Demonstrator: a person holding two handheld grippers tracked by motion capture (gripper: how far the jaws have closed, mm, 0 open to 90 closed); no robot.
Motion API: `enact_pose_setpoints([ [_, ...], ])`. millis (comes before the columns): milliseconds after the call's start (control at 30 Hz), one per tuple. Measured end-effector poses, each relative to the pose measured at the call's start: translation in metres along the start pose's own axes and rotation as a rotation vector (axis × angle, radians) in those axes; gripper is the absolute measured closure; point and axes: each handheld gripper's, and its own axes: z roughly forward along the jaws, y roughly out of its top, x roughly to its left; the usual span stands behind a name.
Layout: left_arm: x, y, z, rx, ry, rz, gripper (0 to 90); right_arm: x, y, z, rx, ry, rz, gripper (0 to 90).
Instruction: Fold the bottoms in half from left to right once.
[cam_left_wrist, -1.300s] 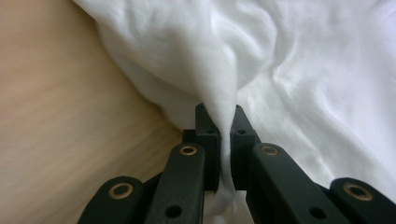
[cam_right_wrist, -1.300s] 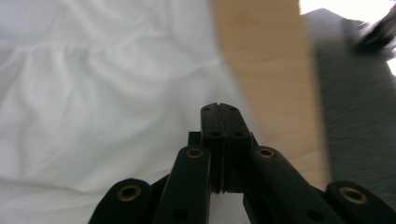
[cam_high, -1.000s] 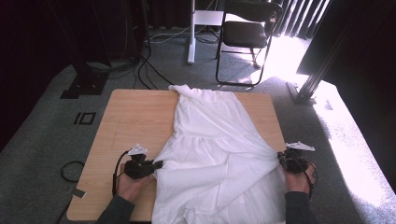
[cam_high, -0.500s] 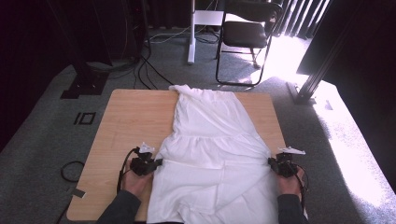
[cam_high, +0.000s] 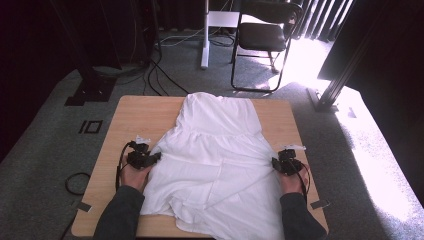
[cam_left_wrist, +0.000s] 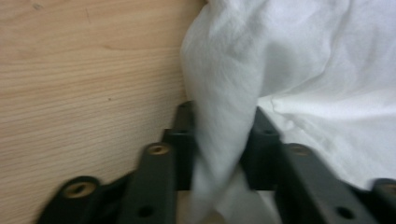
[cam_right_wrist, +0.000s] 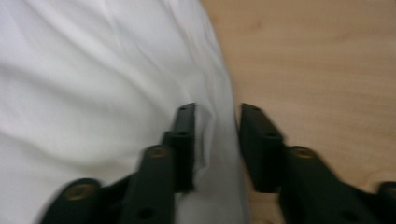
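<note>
The left gripper (cam_high: 156, 157) sits at the left side edge of a white dress (cam_high: 215, 165) spread on the wooden table (cam_high: 135, 112). In the left gripper view a raised fold of the dress (cam_left_wrist: 224, 116) stands between its jaws, which have just been opening; the fold fills much of the gap, but the pads look parted rather than pinching, so I read this as a release (cloth between, not clamped). The bodice lies ahead of and beyond both jaw pairs, and the skirt spreads between them, toward the person.

The right gripper (cam_high: 276, 164) sits at the opposite side edge. In the right gripper view the dress hem edge (cam_right_wrist: 219, 130) runs up through the gap, loose, with bare table beside the outer jaw; these jaws have also just been opening.

To do this well, I judge both should open fully before lifting, then draw straight back so no cloth snags and the smoothed sides stay flat.

No brand, label or writing is readable.
</note>
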Motion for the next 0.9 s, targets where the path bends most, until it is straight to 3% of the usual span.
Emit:
enact_pose_setpoints([
  [67, -0.003, 0.002, -0.011, -0.037, -0.016, -0.008, 60.3, 0.013, 0.004, -0.012, -0.063, 0.02, -0.014, 55.6],
  [167, -0.01, 0.001, -0.022, -0.047, -0.031, 0.017, 56.6, 0.043, 0.009, -0.025, -0.114, 0.119, -0.105, 53.3],
  [267, -0.019, -0.008, -0.028, -0.047, -0.038, 0.033, 53.4, 0.073, 0.012, -0.026, -0.11, 0.277, -0.158, 50.3],
  [367, -0.027, -0.02, -0.035, -0.057, -0.036, 0.043, 50.7, 0.097, 0.012, -0.018, -0.087, 0.318, -0.212, 44.9],
  [467, -0.028, -0.028, -0.047, -0.077, -0.046, 0.046, 49.6, 0.11, 0.01, -0.003, -0.019, 0.343, -0.244, 40.2],
  [500, -0.028, -0.03, -0.05, -0.079, -0.061, 0.043, 49.5, 0.112, 0.008, 0.002, 0.01, 0.347, -0.251, 40.8],
  [600, -0.033, -0.04, -0.059, -0.061, -0.081, 0.066, 49.5, 0.113, 0.003, 0.003, 0.057, 0.372, -0.303, 74.3],
  [667, -0.036, -0.05, -0.064, -0.052, -0.115, 0.063, 49.6, 0.108, -0.001, -0.008, 0.057, 0.358, -0.313, 85.6],
  [833, -0.052, -0.079, -0.065, 0.006, -0.138, 0.11, 50.0, 0.081, -0.015, -0.041, 0.024, 0.355, -0.281, 90.0],
  [900, -0.055, -0.087, -0.064, 0.024, -0.115, 0.127, 49.5, 0.067, -0.023, -0.054, 0.006, 0.329, -0.271, 89.9],
])
